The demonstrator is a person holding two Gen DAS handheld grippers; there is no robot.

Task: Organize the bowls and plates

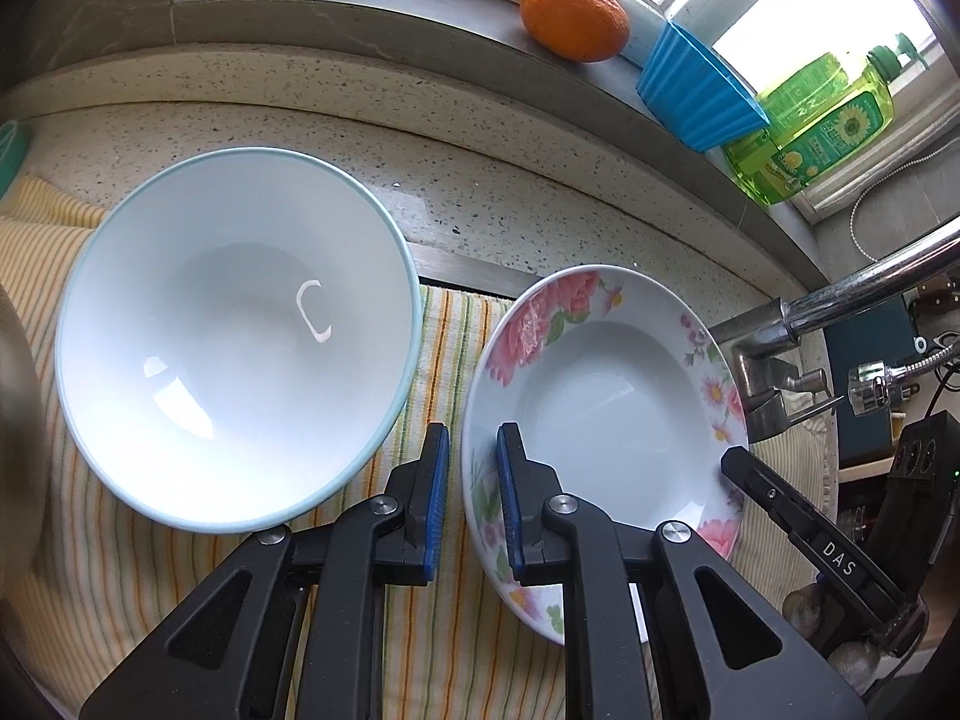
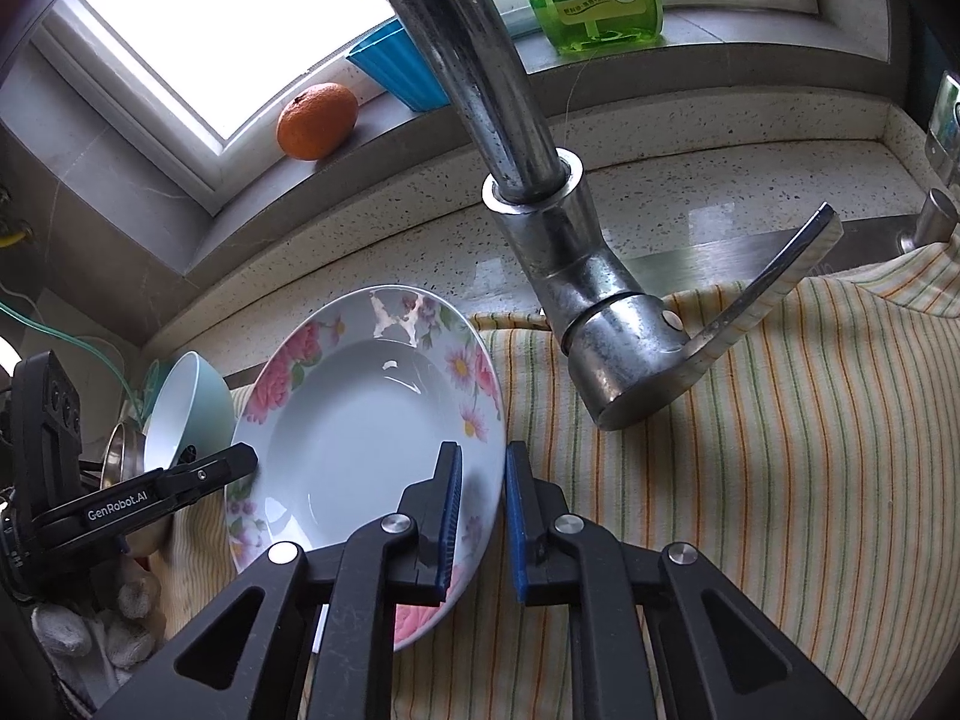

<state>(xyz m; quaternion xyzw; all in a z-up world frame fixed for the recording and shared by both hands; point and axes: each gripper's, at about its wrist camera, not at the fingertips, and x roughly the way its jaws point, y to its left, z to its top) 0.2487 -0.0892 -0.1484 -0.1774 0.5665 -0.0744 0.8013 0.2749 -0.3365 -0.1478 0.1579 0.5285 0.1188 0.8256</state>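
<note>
A floral deep plate [image 1: 606, 420] lies tilted on a striped cloth [image 1: 432, 630]. A pale blue bowl [image 1: 234, 342] leans to its left. My left gripper [image 1: 471, 456] straddles the plate's left rim, one finger outside and one inside, with a visible gap. My right gripper [image 2: 483, 474] straddles the plate's [image 2: 360, 426] right rim the same way, the jaws apart. The bowl [image 2: 186, 402] shows behind the left gripper's finger [image 2: 198, 474] in the right wrist view.
A chrome faucet [image 2: 576, 276] stands just behind the right of the plate, its spout overhead. An orange [image 1: 573, 18], a blue cup [image 1: 696, 96] and a green soap bottle [image 1: 816, 126] sit on the window sill. A metal bowl [image 2: 120, 456] lies at far left.
</note>
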